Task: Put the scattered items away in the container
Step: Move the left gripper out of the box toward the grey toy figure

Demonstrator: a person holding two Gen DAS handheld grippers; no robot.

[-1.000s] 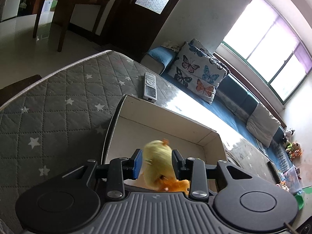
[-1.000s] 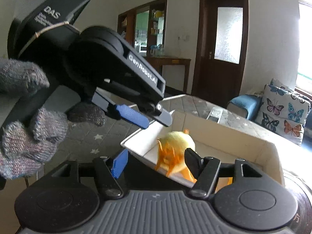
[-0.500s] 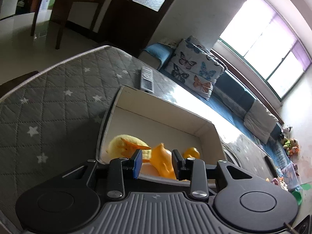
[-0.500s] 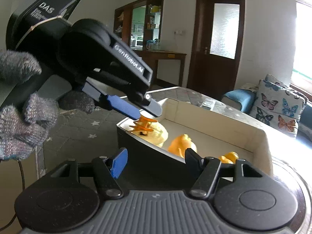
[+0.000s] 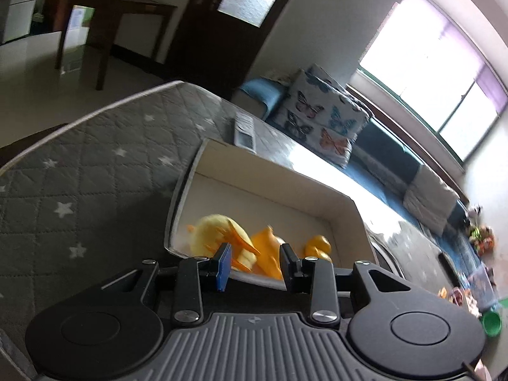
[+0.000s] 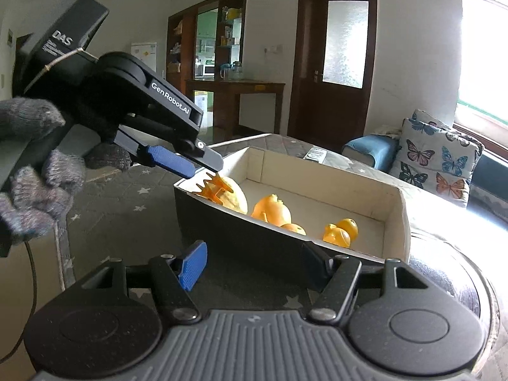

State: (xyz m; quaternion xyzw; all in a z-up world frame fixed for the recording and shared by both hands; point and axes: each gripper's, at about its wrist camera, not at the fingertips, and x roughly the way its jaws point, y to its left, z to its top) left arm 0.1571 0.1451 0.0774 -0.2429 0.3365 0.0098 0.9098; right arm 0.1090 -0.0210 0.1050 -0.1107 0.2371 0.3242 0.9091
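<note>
I saw a cream-lined box point(image 6: 320, 187) with dark outer walls on grey star-quilted bedding point(image 5: 95, 171); inside it, a pale yellow plush point(image 5: 212, 231) and orange ducks point(image 6: 341, 231). My tongs had blue pads point(image 6: 192, 268).

"GenRobot.AI" on left gripper point(image 6: 203, 166), "DAS" on its housing

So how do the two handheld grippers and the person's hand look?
Both grippers, left and right, are black plastic with blue ribbed finger pads. The left one carries white "GenRobot.AI" and "DAS" lettering and a thin dark cable. The hand wears a grey knitted glove.
</note>
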